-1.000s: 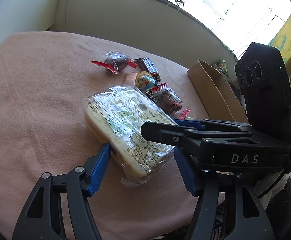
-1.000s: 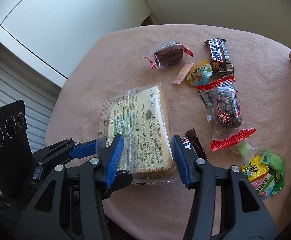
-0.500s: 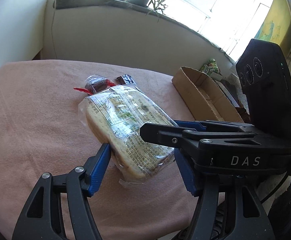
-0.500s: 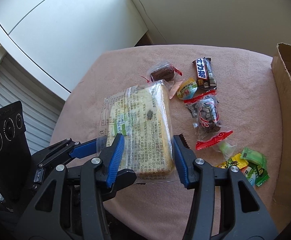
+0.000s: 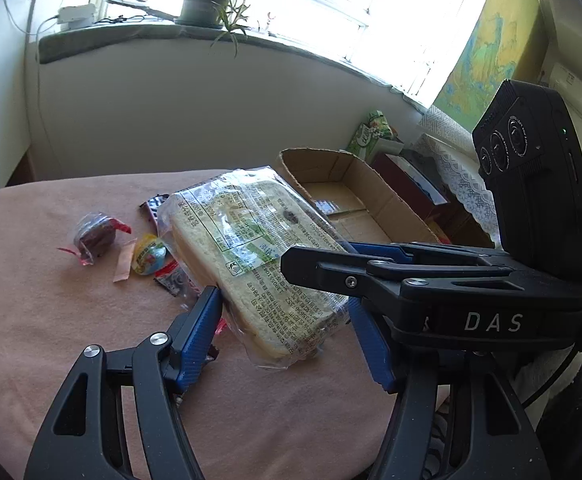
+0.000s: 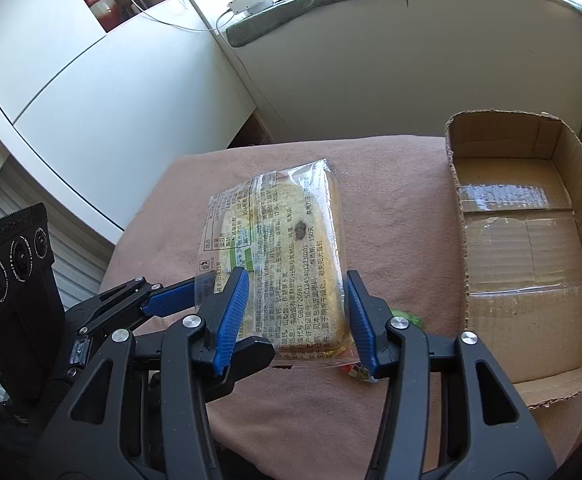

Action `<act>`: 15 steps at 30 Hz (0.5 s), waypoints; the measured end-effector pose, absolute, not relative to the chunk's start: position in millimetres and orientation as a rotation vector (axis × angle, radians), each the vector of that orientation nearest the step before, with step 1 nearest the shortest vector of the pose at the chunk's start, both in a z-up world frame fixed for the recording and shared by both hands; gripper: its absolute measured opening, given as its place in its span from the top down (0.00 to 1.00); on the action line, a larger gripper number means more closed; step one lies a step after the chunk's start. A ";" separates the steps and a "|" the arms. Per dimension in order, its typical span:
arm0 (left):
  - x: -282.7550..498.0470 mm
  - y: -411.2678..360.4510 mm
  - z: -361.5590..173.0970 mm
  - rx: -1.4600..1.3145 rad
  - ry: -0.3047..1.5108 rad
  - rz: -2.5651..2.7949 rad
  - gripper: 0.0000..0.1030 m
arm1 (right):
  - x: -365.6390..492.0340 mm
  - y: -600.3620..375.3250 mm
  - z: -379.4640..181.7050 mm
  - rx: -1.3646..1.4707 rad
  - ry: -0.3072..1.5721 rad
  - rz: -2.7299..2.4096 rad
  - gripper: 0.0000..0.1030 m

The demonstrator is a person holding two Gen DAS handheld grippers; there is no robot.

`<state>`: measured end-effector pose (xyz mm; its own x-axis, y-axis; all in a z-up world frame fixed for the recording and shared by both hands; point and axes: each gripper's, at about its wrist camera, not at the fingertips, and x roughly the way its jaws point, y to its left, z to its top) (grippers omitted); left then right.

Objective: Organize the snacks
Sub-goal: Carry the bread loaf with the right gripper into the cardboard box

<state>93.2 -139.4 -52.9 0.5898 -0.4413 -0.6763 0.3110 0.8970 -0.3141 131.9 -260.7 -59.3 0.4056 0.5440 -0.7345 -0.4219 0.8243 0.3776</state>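
A clear-wrapped sandwich pack [image 5: 259,256] [image 6: 287,256] with printed labels is held in the air above the pink table. My left gripper [image 5: 287,320] and my right gripper [image 6: 297,312] are both shut on its near end, crossing each other. The open cardboard box [image 6: 531,240] [image 5: 355,196] stands to the right of the pack, empty inside. Small snacks lie on the cloth in the left wrist view: a dark cake in a red-edged wrapper [image 5: 95,236], a round yellow candy [image 5: 149,256] and a dark packet [image 5: 175,280].
The table wears a pink cloth [image 5: 31,312]. A green wrapper [image 6: 407,318] peeks from under the pack. A windowsill with a potted plant [image 5: 207,4] runs behind. Boxes and a lace cloth [image 5: 455,176] stand beyond the cardboard box.
Both grippers have lifted the sandwich pack off the table and carried it up and toward the cardboard box. The loose snacks stayed on the cloth.
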 end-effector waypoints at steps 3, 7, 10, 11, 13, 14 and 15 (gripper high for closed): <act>101.1 -154.6 -52.0 -0.153 0.826 -0.469 0.37 | 135.1 -281.0 -55.0 0.153 0.966 0.579 0.51; 114.1 -174.2 -53.1 -0.139 0.820 -0.497 0.37 | 134.7 -302.5 -50.3 0.173 0.952 0.541 0.51; 123.8 -190.3 -53.0 -0.130 0.823 -0.518 0.37 | 130.4 -315.2 -47.9 0.181 0.946 0.506 0.51; 124.3 -195.3 -52.1 -0.128 0.821 -0.525 0.37 | 129.8 -319.3 -47.0 0.183 0.944 0.496 0.51; 127.4 -204.3 -50.7 -0.121 0.819 -0.537 0.37 | 127.7 -326.0 -45.7 0.189 0.940 0.478 0.51; 128.7 -208.7 -50.0 -0.117 0.818 -0.543 0.37 | 126.1 -330.5 -45.7 0.191 0.937 0.470 0.51; 128.7 -212.0 -48.9 -0.114 0.818 -0.550 0.37 | 125.1 -333.7 -45.8 0.196 0.935 0.462 0.51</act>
